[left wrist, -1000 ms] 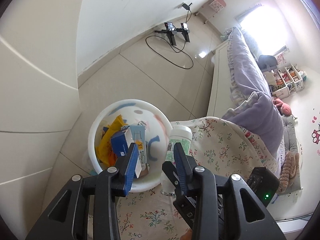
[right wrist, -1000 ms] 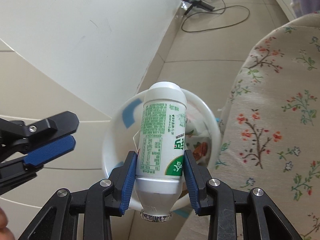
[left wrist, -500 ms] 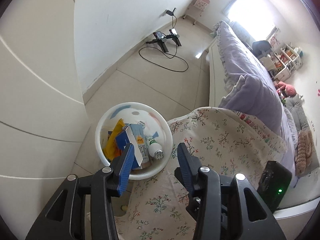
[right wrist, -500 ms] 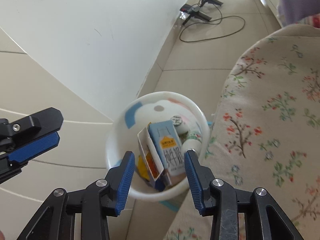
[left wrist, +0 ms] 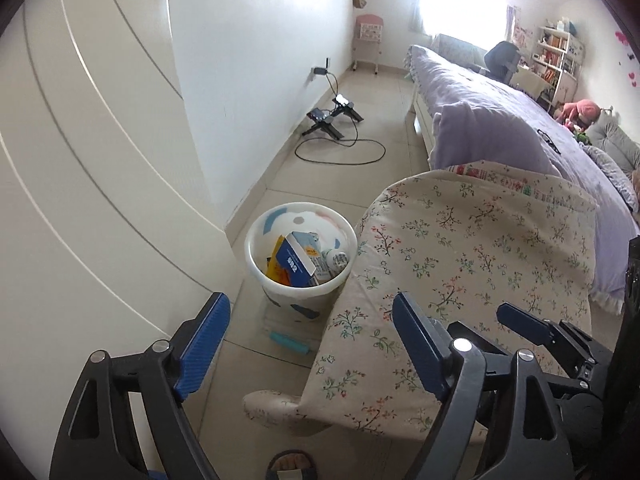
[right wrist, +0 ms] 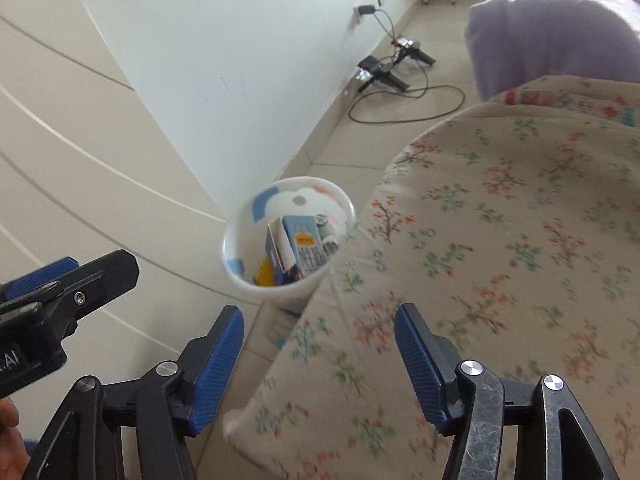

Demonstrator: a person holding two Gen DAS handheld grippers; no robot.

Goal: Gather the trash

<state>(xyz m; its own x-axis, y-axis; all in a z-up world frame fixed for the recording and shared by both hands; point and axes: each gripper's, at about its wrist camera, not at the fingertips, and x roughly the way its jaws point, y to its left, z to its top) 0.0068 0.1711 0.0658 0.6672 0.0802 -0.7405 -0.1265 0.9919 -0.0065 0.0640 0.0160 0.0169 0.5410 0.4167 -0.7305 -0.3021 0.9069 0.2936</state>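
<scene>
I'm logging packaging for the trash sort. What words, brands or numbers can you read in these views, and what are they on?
"AI": white letters on the left gripper's body, cut off at the frame edge.
Milk carton in the bin: large printed characters, too blurred to read.
Blue box: small print, unreadable.
Bottle: label unreadable.

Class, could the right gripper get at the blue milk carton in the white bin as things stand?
Probably yes. The right gripper is open and empty, the white bin has no lid, and the blue milk carton stands on top. The floral cloth edge beside the bin leaves its mouth uncovered.
</scene>
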